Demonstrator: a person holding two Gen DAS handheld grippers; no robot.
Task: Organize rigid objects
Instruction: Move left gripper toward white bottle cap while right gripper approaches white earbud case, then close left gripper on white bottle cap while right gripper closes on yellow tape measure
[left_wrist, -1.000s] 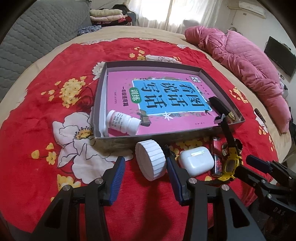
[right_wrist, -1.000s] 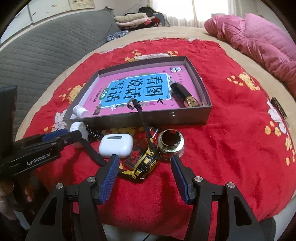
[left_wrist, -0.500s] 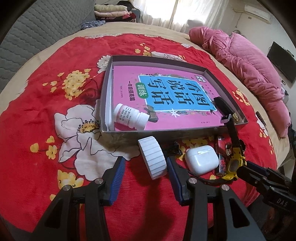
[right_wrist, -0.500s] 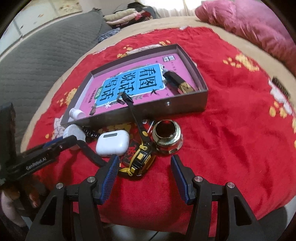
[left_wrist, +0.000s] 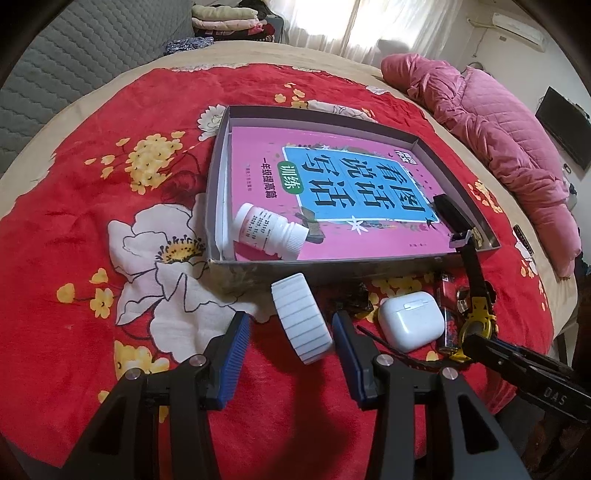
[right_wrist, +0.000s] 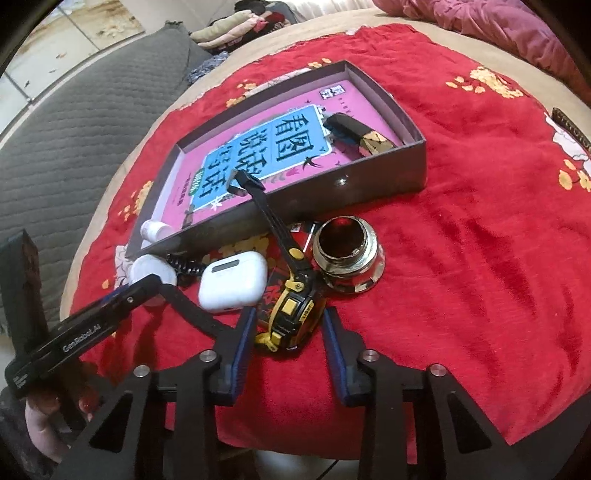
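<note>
Closing your right gripper (right_wrist: 288, 341) on the yellow-and-black tape measure (right_wrist: 295, 314) beside the grey cardboard tray (right_wrist: 369, 184), square the not-yet-touching pads on its flat sides while your left gripper (left_wrist: 291, 343) waits unclenched around the white ribbed cap (left_wrist: 301, 317).

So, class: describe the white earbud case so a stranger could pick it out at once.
Find the grey tray with the pink book on the red blanket. Among the clutter at its near wall lies the earbud case, between a white ribbed cap and a yellow tape measure. It alone is smooth, rounded and pillow-shaped.
</note>
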